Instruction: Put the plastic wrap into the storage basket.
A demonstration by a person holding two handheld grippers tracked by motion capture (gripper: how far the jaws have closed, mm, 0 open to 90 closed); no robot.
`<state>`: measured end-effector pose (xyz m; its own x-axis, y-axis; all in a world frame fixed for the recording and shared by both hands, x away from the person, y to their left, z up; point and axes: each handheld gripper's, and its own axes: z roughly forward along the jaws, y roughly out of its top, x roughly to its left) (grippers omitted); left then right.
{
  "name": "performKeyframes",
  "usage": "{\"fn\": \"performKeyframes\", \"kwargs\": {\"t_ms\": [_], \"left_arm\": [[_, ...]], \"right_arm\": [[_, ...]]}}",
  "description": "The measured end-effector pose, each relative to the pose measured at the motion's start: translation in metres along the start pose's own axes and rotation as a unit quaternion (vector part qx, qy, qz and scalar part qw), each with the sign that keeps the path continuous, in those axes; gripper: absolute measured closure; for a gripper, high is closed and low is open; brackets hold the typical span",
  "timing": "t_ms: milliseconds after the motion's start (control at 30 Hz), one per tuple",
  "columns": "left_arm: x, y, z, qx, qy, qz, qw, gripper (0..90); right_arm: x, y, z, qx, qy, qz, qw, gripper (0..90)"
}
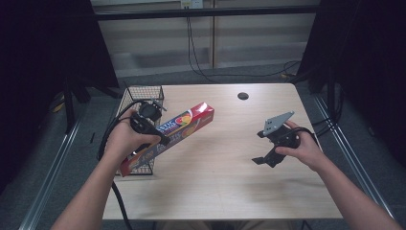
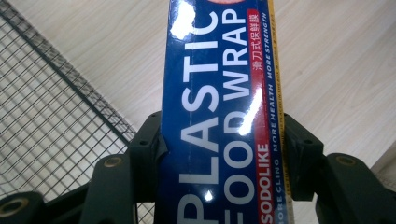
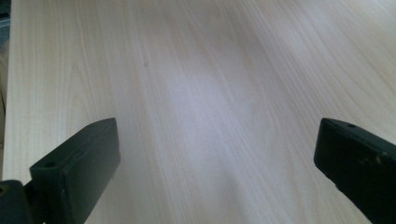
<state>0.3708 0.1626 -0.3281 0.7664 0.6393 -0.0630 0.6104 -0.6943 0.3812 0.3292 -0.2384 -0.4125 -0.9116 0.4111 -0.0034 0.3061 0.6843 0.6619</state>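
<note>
The plastic wrap box [image 1: 168,135] hangs slanted over the table's [image 1: 225,177] nine o'clock edge, its far end aimed toward one o'clock, its near end above the wire basket [image 1: 141,98]. The left gripper [image 2: 222,140] is clamped across its width. At three o'clock, the right gripper [image 3: 217,158] hovers, jaws spread apart, holding nothing.

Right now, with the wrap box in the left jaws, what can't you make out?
- Wire basket contents: high view, hidden by the left gripper and plastic wrap box.
- Box ends: left gripper view, cut off by the frame's top and bottom edges.
- Small yellow print on the box edge: left gripper view, too small to read.
</note>
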Motion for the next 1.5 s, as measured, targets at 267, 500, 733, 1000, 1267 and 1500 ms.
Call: {"fn": "performKeyframes", "kwargs": {"t_ms": [267, 500, 733, 1000, 1267, 1500], "left_arm": [[0.009, -0.011, -0.008, -0.013, 0.008, -0.039, 0.9991, 43.5], [0.019, -0.021, -0.013, -0.016, 0.015, -0.059, 0.998, 43.5], [0.026, -0.029, -0.015, -0.01, 0.027, -0.082, 0.9962, 43.4], [0.033, -0.037, -0.018, -0.016, 0.037, -0.118, 0.9922, 43.4], [0.043, -0.046, -0.024, -0.007, 0.053, -0.127, 0.9904, 43.4], [0.048, -0.053, -0.024, -0.009, 0.071, -0.168, 0.9832, 43.4]], "right_arm": [[0.001, -0.002, 0.002, 0.0, 0.005, 0.002, 1.0, 0.1], [0.003, -0.003, 0.006, -0.001, 0.012, -0.001, 0.9999, 0.3], [0.004, -0.003, 0.007, -0.004, 0.013, -0.007, 0.9999, 0.6], [0.006, -0.005, 0.009, -0.008, 0.015, -0.006, 0.9998, 0.7], [0.006, -0.007, 0.007, -0.016, 0.014, -0.004, 0.9998, 0.7], [0.007, -0.008, 0.008, -0.021, 0.015, -0.006, 0.9997, 0.7]]}}
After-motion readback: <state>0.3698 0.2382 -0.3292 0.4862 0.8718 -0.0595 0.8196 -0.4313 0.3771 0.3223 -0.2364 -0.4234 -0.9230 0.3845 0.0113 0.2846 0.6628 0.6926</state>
